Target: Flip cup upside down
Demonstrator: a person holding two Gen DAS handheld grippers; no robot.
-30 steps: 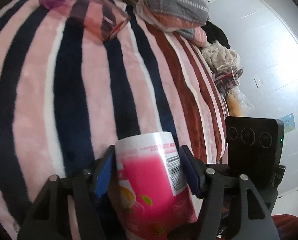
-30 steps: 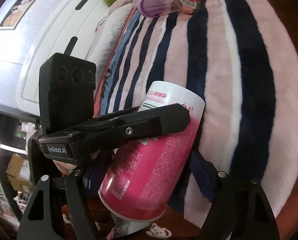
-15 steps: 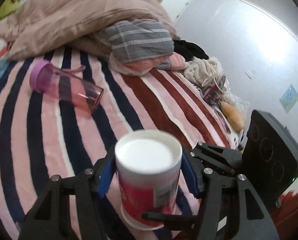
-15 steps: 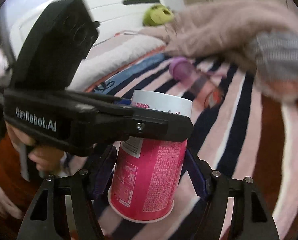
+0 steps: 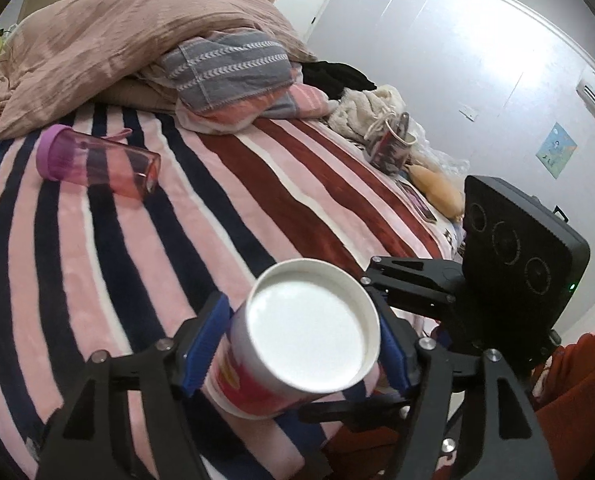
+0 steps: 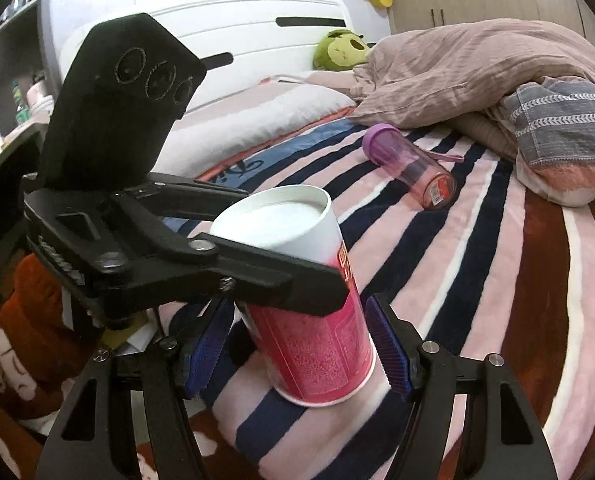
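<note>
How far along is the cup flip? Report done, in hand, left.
Done: the cup is inverted, white base up, rim on the striped blanket, slightly tilted. In hand: the left tongs clamp its upper wall; the right tongs straddle it open. Left: settle it flat, release.

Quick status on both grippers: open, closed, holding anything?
Left gripper: shut on the pink cup.
Right gripper: open, pads either side of the cup, apparently not touching.

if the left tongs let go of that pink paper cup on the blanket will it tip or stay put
Probably tips: the pink paper cup leans, its rim on the soft striped blanket. It looks thin-walled and light, so a nudge could topple it. The left tongs grip its narrow closed end; hard squeezing may dent it.
</note>
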